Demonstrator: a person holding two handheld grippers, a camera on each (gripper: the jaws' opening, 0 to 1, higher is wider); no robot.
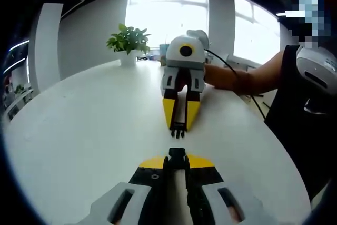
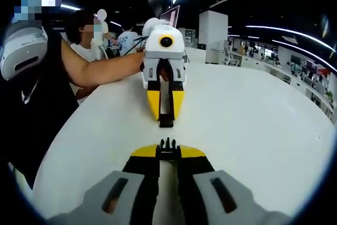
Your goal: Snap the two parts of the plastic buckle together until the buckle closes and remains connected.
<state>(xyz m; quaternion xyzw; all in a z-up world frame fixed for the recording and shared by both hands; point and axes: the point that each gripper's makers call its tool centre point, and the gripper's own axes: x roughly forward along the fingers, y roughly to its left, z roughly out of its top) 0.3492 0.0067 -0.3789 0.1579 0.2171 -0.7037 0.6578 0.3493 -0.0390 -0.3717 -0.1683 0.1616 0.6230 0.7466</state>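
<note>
The black buckle is in two halves, held tip to tip over the white table [image 1: 89, 130] with a short gap between them. My left gripper [image 1: 177, 162] is shut on the socket half [image 1: 177, 154], which pokes out past its yellow tips. Straight ahead, my right gripper [image 1: 178, 121] is shut on the pronged half [image 1: 178, 128], prongs toward me. In the right gripper view, my right gripper [image 2: 168, 155] holds the pronged half [image 2: 167, 144] low in the view. Facing it, the left gripper [image 2: 166, 113] carries the socket half [image 2: 166, 123].
A potted plant [image 1: 128, 43] stands at the table's far edge by bright windows. The person in a black top [image 1: 295, 98] stands at the table's right side, forearm [image 2: 100, 69] reaching in. Other people [image 2: 124, 38] and office desks lie behind.
</note>
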